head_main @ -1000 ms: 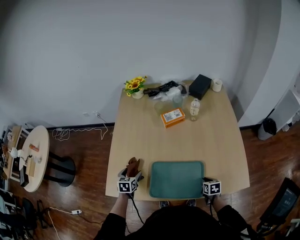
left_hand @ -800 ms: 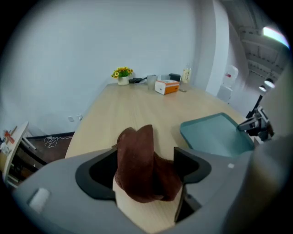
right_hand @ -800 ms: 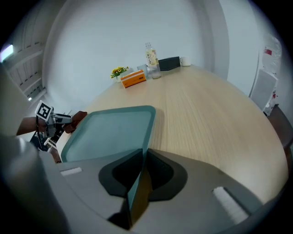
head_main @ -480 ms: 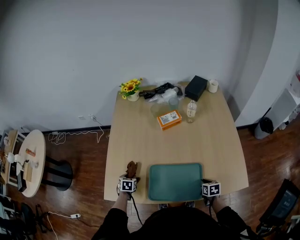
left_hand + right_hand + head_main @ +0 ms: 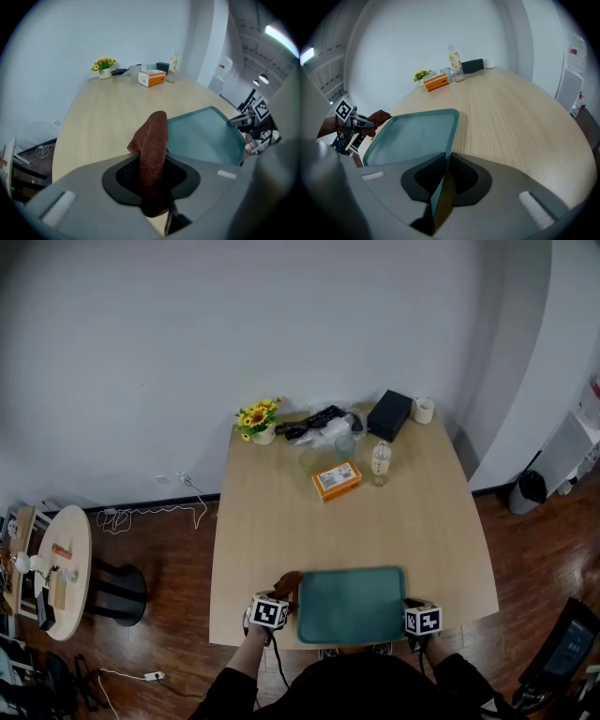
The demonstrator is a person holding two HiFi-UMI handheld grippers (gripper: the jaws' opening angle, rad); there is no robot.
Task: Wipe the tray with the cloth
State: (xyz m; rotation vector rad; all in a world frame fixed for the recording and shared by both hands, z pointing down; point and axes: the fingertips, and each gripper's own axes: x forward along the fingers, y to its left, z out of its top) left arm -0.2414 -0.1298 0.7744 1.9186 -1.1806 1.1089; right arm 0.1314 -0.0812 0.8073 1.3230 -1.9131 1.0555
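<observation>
Pitches left gripper (image 5: 153, 174) steeply down, jaws just closed onto brown fabric cloth (image 5: 153, 135) jutting forward; clamps right gripper (image 5: 442, 183) on sideways-lying teal rectangular tray (image 5: 352, 604).

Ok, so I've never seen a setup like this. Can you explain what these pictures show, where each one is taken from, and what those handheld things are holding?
No robot here: a person holds a two-jaw gripper in each hand. The cubes with square markers are parts of those grippers. The head view comes from a camera on the person's head, looking down at a wooden table. The other two come from cameras riding on each gripper, looking along its jaws. The left gripper is clamped on a brown cloth, beside the left edge of the teal tray. The right gripper pinches the tray's right rim. At the table's far end stand yellow flowers, an orange box, a bottle, a black box and a white cup.
</observation>
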